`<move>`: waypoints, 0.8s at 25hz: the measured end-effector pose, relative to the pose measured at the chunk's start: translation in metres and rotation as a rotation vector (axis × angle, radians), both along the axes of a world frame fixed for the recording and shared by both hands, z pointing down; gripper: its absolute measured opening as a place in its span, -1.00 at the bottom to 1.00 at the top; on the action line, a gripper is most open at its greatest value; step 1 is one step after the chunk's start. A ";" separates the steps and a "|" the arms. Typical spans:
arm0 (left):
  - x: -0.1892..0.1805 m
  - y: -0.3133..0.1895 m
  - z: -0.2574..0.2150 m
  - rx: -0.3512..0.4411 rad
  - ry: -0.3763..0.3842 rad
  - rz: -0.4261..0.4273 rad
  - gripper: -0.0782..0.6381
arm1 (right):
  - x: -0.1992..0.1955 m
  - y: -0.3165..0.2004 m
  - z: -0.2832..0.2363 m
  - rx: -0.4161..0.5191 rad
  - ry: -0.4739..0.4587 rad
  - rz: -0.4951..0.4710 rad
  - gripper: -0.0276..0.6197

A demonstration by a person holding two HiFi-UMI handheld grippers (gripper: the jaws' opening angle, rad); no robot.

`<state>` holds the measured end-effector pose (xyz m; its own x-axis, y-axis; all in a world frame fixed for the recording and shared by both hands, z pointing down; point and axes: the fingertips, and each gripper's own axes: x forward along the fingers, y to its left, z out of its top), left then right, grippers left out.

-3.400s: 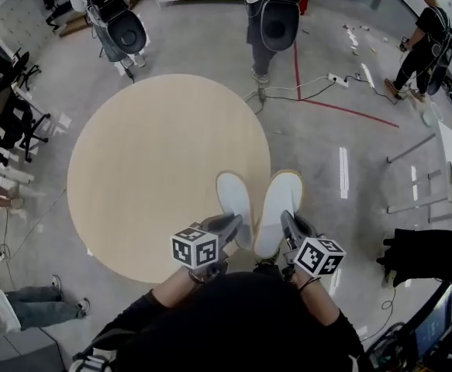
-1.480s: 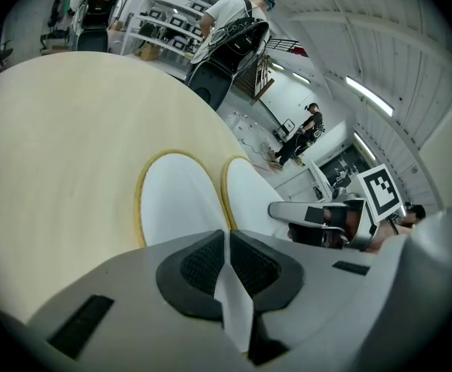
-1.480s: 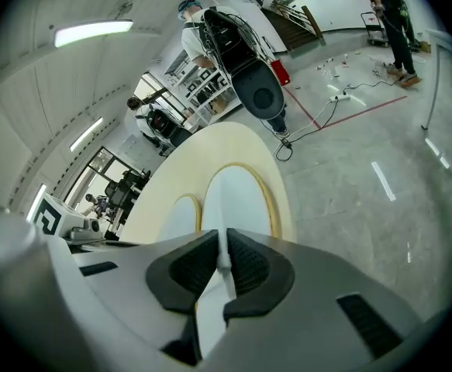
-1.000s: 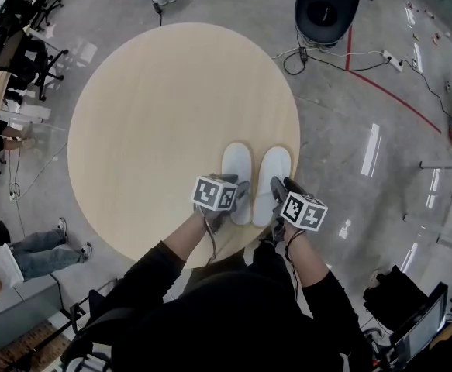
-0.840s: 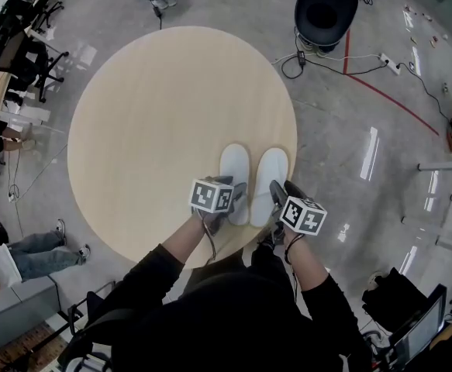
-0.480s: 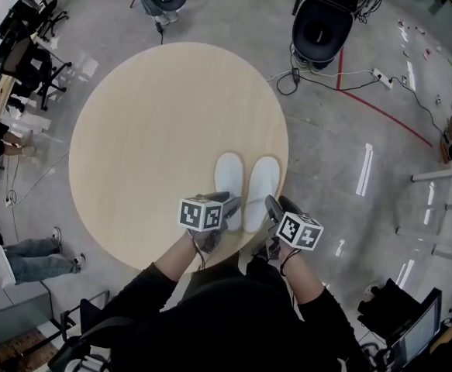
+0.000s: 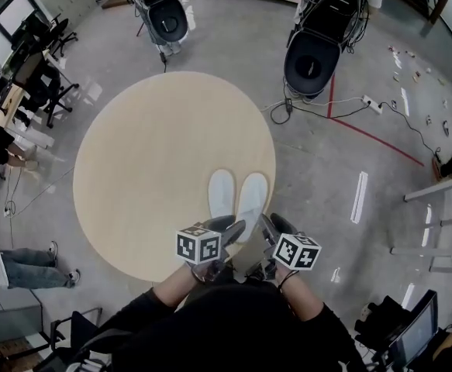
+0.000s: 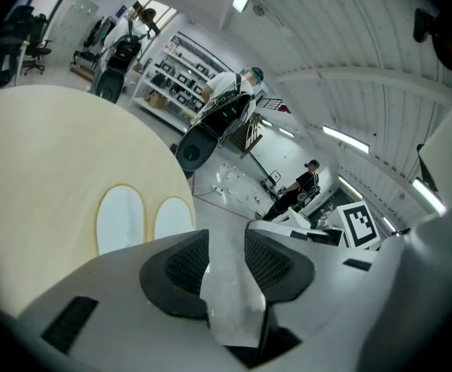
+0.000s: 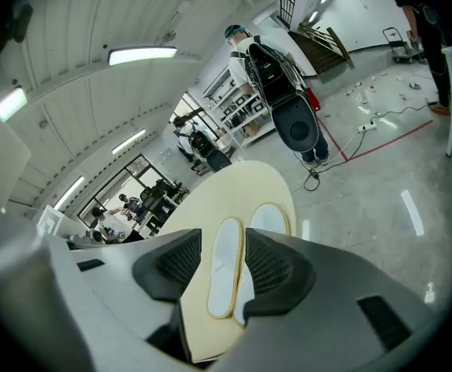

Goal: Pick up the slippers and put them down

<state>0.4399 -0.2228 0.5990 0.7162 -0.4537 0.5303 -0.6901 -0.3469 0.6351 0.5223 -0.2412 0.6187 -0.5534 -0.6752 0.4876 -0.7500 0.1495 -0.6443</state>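
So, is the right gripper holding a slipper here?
No, the right gripper, its jaws just opened wider, is empty, while both slippers lie side by side on the round table.

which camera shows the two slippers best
The head view: both slippers lie side by side near the round table's edge, seen from above. The left gripper view shows only their far ends; the right gripper view sees one through its open jaws, the other partly hidden.
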 end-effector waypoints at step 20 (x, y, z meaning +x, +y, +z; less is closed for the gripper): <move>0.068 0.070 -0.121 0.422 0.049 0.103 -0.72 | 0.020 0.070 -0.151 0.483 0.001 -0.196 -0.87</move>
<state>0.5078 -0.1527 0.4776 0.7890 -0.5481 0.2776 -0.6106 -0.6489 0.4540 0.5424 -0.1711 0.4676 -0.6919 -0.7069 0.1469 -0.6787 0.5675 -0.4661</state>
